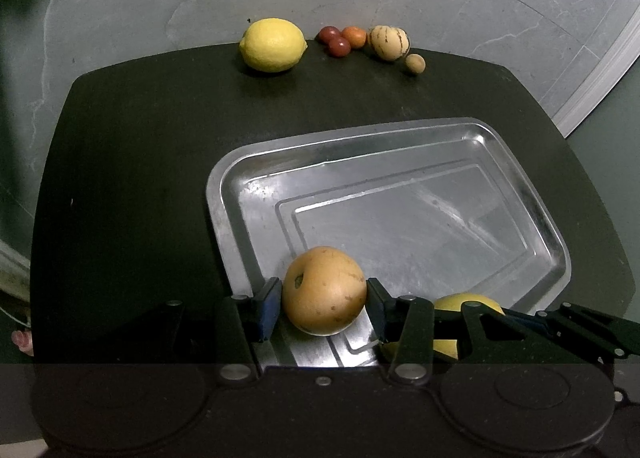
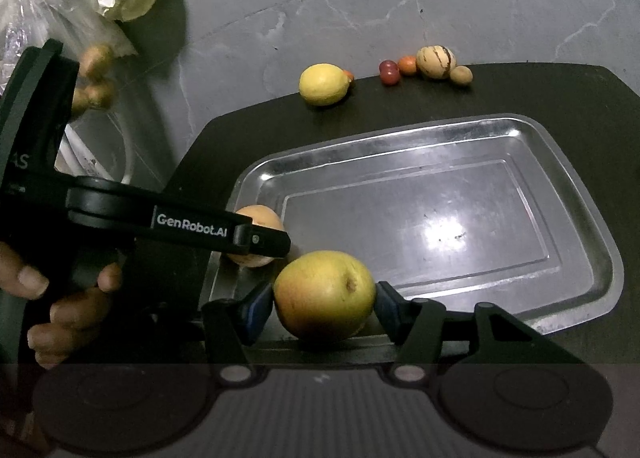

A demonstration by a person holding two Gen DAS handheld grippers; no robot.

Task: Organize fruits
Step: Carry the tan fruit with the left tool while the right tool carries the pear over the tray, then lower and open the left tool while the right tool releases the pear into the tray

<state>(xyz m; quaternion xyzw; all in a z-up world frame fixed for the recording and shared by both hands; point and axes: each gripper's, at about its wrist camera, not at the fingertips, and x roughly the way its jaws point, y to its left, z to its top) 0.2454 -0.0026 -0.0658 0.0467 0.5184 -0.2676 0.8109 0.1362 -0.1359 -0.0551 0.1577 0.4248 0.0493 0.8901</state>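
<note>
Two tools, each clamped on fruit: left tool (image 1: 324,304) grips a brown pear (image 1: 324,290); right tool (image 2: 325,304) a yellow-green apple (image 2: 325,295); both firm, smooth, roll-prone; mid-body hold suits, over the tray (image 2: 592,218).

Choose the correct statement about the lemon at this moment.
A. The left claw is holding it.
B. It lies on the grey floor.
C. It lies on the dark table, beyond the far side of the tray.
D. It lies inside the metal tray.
C: the lemon rests on the dark table past the far rim of the metal tray, while the left claw is shut on a brown round fruit.
</note>
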